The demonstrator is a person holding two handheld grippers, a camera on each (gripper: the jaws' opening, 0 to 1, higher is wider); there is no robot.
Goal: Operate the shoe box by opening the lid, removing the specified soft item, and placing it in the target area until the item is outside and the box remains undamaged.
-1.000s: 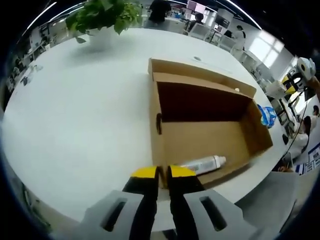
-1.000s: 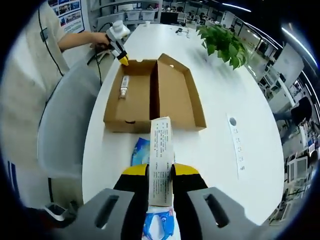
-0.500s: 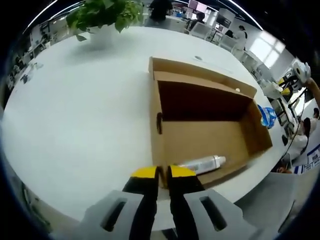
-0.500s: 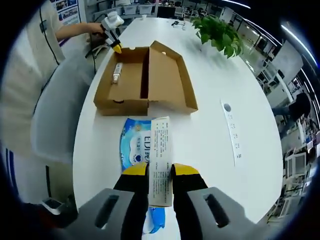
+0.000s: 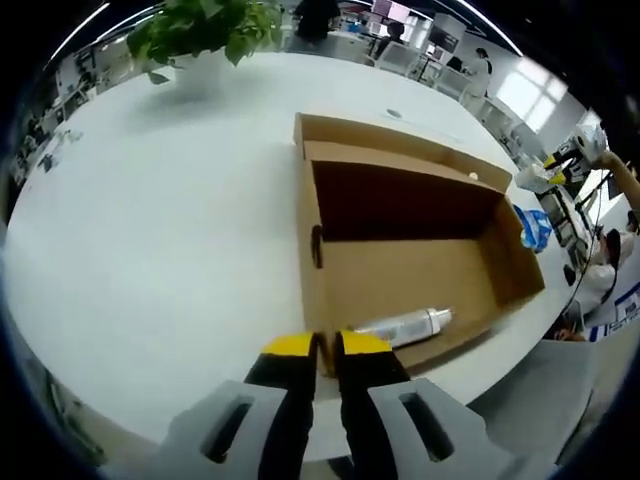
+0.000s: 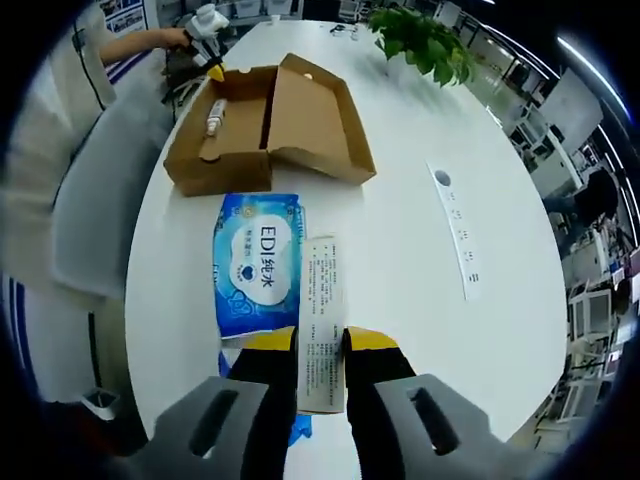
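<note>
The brown shoe box (image 5: 505, 265) lies open on the white table, its lid (image 6: 310, 105) folded back flat. A white tube (image 5: 405, 326) rests on the box floor. My left gripper (image 5: 327, 345) is shut on the box's near wall, and it also appears at the box's far corner (image 6: 213, 70) in the right gripper view. My right gripper (image 6: 322, 340) is shut on the white printed flap (image 6: 322, 310) of a blue wet-wipes pack (image 6: 258, 262), which is outside the box on its near side. In the left gripper view the wipes pack (image 5: 533, 230) peeks out past the box's far end.
A potted plant (image 5: 205, 28) stands at the table's far side. A white strip with printed marks (image 6: 455, 235) lies on the table right of the box. A person in a pale top (image 6: 40, 150) stands by a grey chair (image 6: 100, 215) at the table's edge.
My right gripper has drawn back from the box with the wipes pack, so the box looks farther off and more of the pack shows. The left gripper has stayed on the box wall.
</note>
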